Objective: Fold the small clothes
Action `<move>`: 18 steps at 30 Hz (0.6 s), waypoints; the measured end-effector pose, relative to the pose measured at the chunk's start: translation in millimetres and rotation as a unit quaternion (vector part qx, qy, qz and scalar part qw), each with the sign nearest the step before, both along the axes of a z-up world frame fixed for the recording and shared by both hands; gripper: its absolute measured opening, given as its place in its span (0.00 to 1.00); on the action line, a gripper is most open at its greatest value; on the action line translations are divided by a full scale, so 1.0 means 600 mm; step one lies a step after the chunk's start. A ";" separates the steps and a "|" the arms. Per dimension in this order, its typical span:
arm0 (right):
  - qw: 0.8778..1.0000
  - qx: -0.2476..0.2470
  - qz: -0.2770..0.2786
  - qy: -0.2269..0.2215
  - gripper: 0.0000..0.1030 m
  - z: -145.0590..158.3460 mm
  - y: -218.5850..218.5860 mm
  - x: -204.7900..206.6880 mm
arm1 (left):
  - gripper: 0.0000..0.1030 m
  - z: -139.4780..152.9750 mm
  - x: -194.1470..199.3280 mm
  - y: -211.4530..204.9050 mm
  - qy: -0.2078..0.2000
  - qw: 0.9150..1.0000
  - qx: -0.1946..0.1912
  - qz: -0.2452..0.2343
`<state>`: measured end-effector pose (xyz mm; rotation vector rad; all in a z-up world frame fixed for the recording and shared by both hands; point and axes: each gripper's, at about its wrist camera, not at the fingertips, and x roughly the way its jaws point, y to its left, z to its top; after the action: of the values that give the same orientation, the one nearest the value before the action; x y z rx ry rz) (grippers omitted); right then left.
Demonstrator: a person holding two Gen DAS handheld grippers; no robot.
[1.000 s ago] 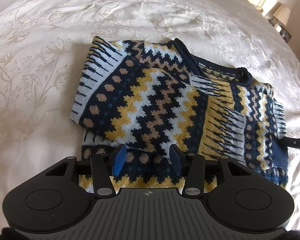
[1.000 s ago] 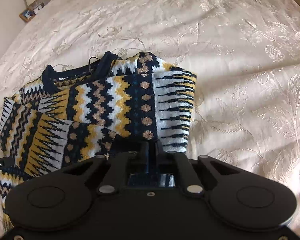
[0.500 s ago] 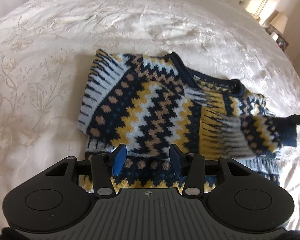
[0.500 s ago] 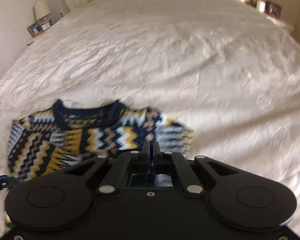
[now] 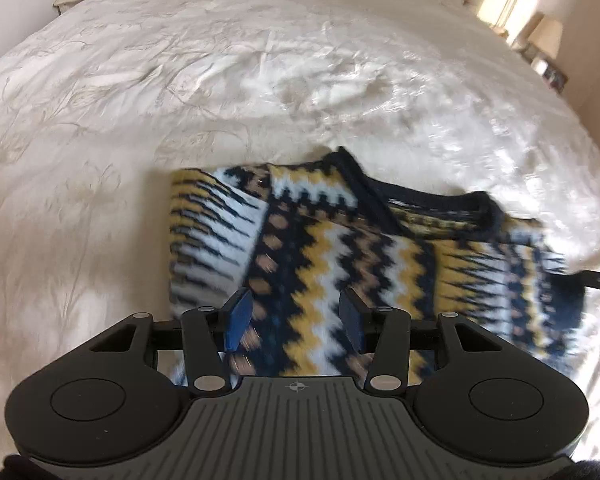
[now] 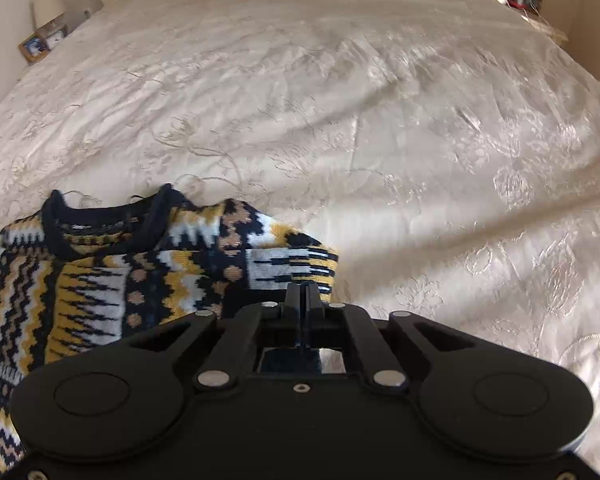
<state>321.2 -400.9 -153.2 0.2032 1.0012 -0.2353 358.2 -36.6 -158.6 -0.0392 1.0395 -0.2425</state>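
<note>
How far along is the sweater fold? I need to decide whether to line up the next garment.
Done: both sleeves of the sweater look folded in across its body on the bedspread. In hand: the right gripper is shut at the sweater's side edge, seemingly pinching it; the left gripper is open above the body. Left: apparently the fold in half, hem to collar.

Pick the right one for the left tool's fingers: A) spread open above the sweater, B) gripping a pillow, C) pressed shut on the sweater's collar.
A: the left tool shows a wide gap between its blue pads, with the sweater visible through it.
</note>
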 end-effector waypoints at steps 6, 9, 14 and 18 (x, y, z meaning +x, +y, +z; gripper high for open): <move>0.999 -0.005 -0.047 0.025 0.18 -0.024 -0.030 -0.003 | 0.45 -0.060 0.047 0.018 0.044 0.998 0.024 0.029; 0.999 -0.007 -0.049 0.019 0.46 -0.020 -0.028 -0.020 | 0.54 -0.055 0.044 0.015 0.039 0.999 0.026 0.014; 0.999 -0.012 -0.039 0.001 0.65 -0.005 -0.001 -0.051 | 0.69 -0.023 0.014 0.024 0.019 1.000 -0.004 0.015; 0.999 0.005 -0.029 -0.014 0.72 0.009 0.028 -0.079 | 0.77 0.000 -0.030 0.031 0.005 1.000 -0.015 0.022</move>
<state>273.9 -384.4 -147.9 0.2443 0.9695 -0.2808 340.5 -17.9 -158.7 -0.0905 1.0429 -0.2183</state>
